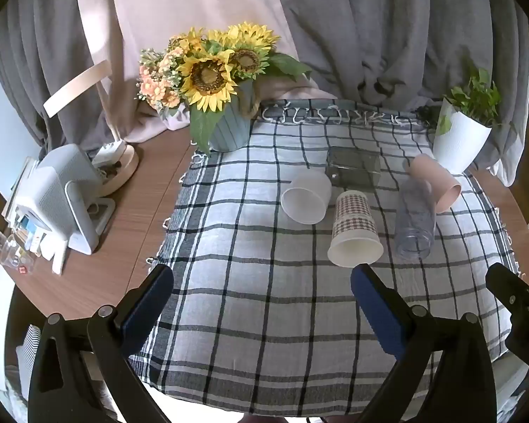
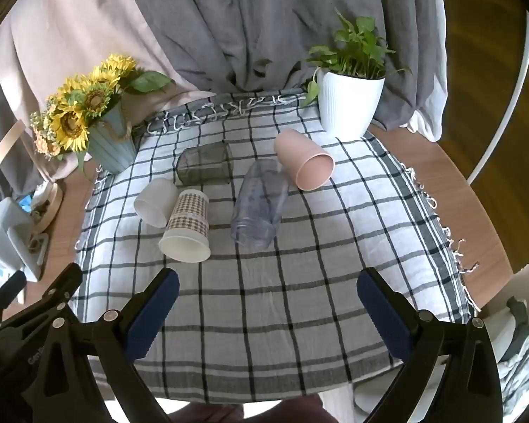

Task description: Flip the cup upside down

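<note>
Several cups lie on their sides on a checked cloth [image 1: 264,299]: a white cup [image 1: 305,197], a checked paper cup [image 1: 354,229], a clear bluish tumbler [image 1: 415,222], a pink cup [image 1: 435,181] and a dark clear glass [image 1: 352,169]. They also show in the right wrist view: white cup [image 2: 155,202], paper cup [image 2: 187,227], tumbler [image 2: 259,208], pink cup [image 2: 305,164], dark glass [image 2: 204,167]. My left gripper [image 1: 261,282] is open and empty, short of the cups. My right gripper [image 2: 268,285] is open and empty, also short of them.
A sunflower pot [image 1: 229,127] stands at the cloth's back left and a white plant pot [image 1: 458,144] at the back right. A white device [image 1: 63,197] and a lamp base [image 1: 120,169] sit on the wooden table [image 1: 130,232] to the left. Curtains hang behind.
</note>
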### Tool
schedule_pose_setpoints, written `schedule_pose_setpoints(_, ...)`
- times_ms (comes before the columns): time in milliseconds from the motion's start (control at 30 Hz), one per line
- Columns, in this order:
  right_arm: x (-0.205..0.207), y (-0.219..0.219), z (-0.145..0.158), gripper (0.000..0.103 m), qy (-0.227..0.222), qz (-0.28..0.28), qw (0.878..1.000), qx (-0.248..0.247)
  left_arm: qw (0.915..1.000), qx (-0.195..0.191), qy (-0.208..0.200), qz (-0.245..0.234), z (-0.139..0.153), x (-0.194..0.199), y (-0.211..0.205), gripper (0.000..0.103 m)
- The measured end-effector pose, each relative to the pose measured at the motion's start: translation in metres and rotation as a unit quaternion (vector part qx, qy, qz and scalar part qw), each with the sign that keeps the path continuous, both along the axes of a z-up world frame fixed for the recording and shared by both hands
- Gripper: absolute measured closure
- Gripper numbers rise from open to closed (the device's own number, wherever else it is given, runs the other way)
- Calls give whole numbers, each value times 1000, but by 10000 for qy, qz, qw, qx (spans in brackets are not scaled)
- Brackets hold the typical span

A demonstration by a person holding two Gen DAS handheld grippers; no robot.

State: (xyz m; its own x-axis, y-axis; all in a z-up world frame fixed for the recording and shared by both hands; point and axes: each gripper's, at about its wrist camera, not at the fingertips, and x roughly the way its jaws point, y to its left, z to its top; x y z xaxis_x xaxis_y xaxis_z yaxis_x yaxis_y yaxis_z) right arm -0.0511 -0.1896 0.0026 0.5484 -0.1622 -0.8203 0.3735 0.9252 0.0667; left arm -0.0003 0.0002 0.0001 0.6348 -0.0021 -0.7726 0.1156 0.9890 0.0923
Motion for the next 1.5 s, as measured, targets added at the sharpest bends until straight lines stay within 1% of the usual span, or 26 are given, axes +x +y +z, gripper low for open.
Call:
schedule_pose_setpoints(300, 0, 0, -1, 1, 18, 9, 10000, 49, 10000, 10, 74, 17, -2, -2, -1, 0)
schedule_pose_setpoints(1500, 1, 0, -3, 1, 51, -1, 10000, 56, 9999, -13, 150, -1, -10, -2, 1, 0)
